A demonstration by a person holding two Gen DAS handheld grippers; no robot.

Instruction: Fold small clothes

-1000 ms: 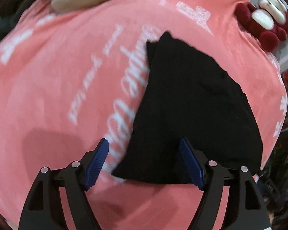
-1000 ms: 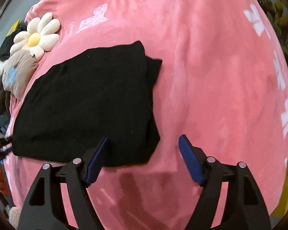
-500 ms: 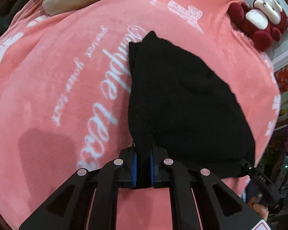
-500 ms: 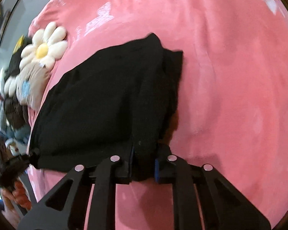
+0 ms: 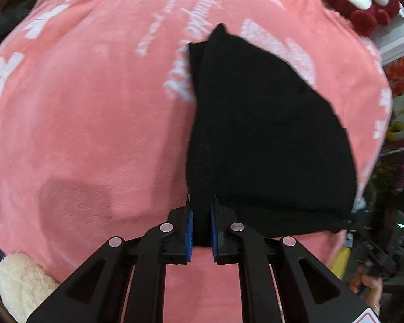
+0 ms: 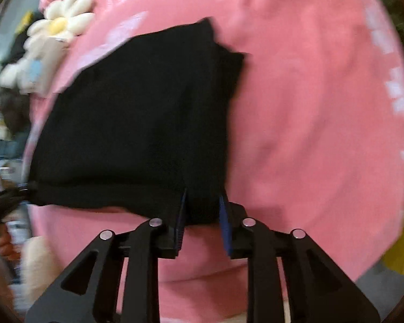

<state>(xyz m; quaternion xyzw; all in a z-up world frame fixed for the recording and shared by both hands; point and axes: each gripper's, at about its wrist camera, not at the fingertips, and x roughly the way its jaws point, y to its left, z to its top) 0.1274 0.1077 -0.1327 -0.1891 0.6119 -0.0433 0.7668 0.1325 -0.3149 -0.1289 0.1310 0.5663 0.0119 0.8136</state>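
Pink plush blanket (image 5: 94, 123) with white lettering covers the whole bed, soft toys at its edges. On it lies the black garment (image 5: 256, 134), partly folded, stretching away from both tongs. Left tongs (image 5: 202, 231) pinch its near left corner; right tongs (image 6: 203, 215) grip the near right corner, their jaws having just eased slightly wider around the cloth. Both near corners likely travel toward the far edge together.
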